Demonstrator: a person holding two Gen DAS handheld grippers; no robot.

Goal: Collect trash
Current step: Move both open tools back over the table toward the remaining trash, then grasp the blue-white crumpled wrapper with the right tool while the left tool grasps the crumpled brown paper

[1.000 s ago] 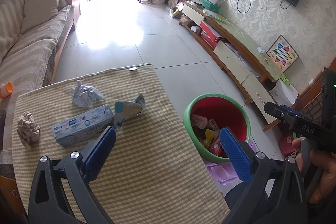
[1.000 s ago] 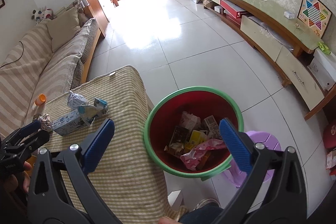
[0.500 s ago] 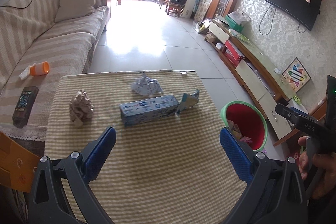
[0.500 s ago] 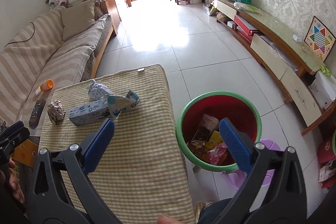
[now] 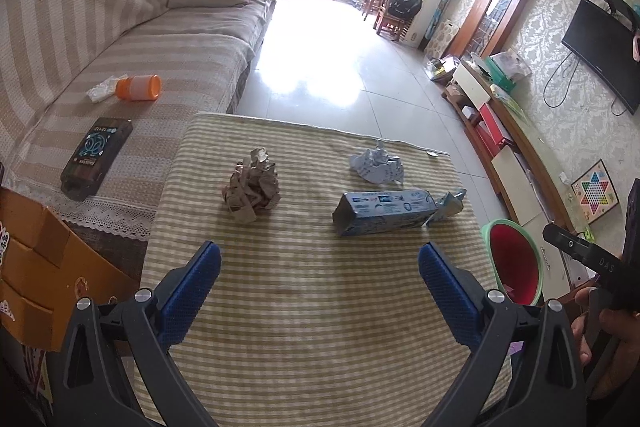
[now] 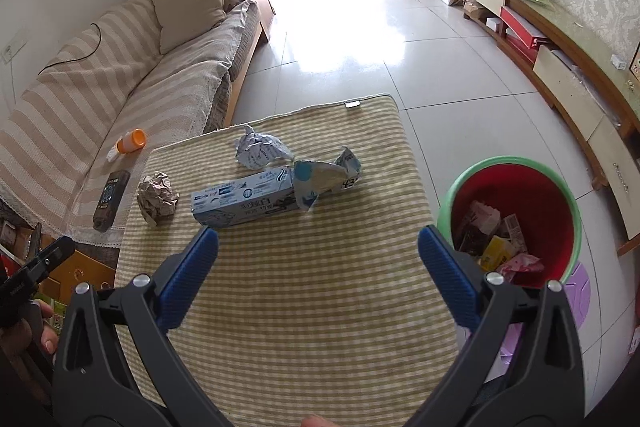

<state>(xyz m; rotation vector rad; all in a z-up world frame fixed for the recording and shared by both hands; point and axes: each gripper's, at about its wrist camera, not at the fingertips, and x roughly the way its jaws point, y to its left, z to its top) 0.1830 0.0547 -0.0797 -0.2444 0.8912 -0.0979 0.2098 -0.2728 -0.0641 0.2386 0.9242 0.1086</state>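
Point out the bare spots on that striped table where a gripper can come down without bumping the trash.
The widest bare patch of the striped table is the near half, between both open grippers and the toothpaste box. A narrower lane runs between the brown paper ball and the box. The far right is crowded: the box, the torn carton touching it and the crumpled white paper.

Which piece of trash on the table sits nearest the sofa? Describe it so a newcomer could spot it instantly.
Start at the table with the striped cloth, between the sofa and the red bin. On its sofa-side edge lies a brown paper ball. Unlike the long blue carton and the white-blue printed wad beside it, it is plain brown, crumpled and roundish.
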